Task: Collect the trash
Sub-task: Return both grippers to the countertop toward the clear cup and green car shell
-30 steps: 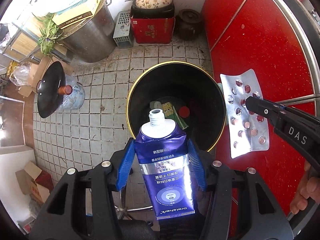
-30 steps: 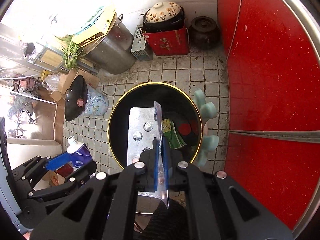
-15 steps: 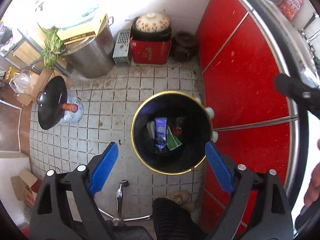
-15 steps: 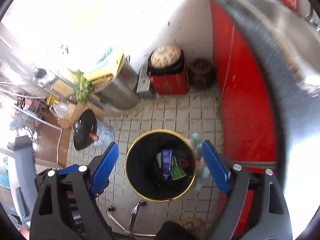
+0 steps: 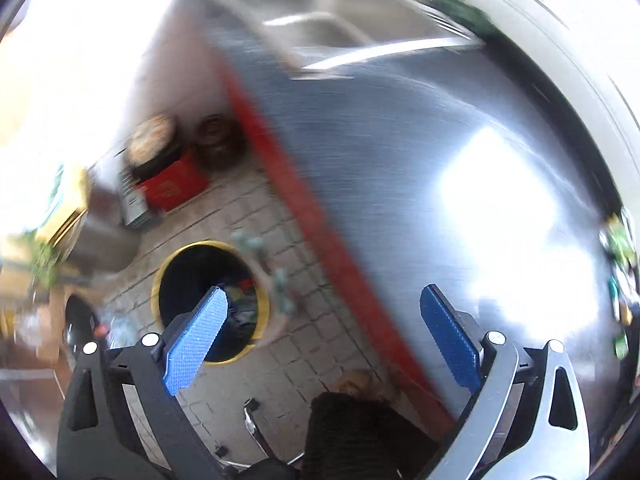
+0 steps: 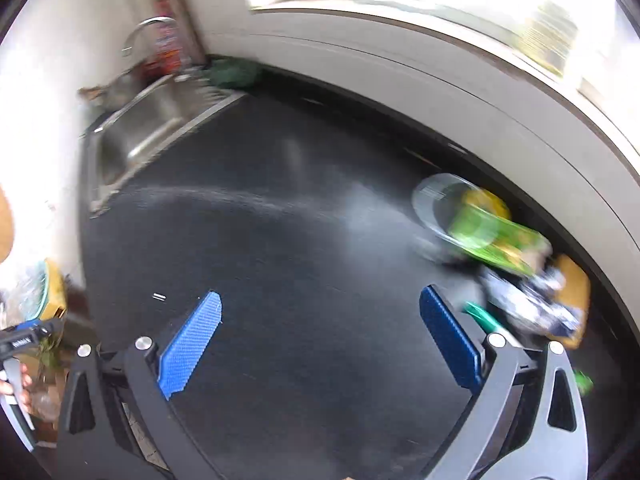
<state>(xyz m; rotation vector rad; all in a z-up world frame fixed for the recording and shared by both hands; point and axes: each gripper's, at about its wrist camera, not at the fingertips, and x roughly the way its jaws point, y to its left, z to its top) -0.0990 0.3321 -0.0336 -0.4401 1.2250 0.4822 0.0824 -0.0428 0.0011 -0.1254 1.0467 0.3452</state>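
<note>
Fingers of both the left gripper [image 5: 322, 334] and right gripper [image 6: 320, 338] are seen widening, nothing between them. Bin [image 5: 168, 276] drop judged done; next, the countertop [image 6: 304, 248] litter pile [image 6: 516, 276] is to be approached and one piece pinched.

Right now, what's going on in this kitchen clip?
A person with a handheld gripper in each hand is collecting trash. Both the left gripper and the right gripper hold nothing, jaws opening wide. The yellow-rimmed bin on the tiled floor already has trash inside. A pile of wrappers sits on the dark countertop ahead of the right gripper, likely next.
</note>
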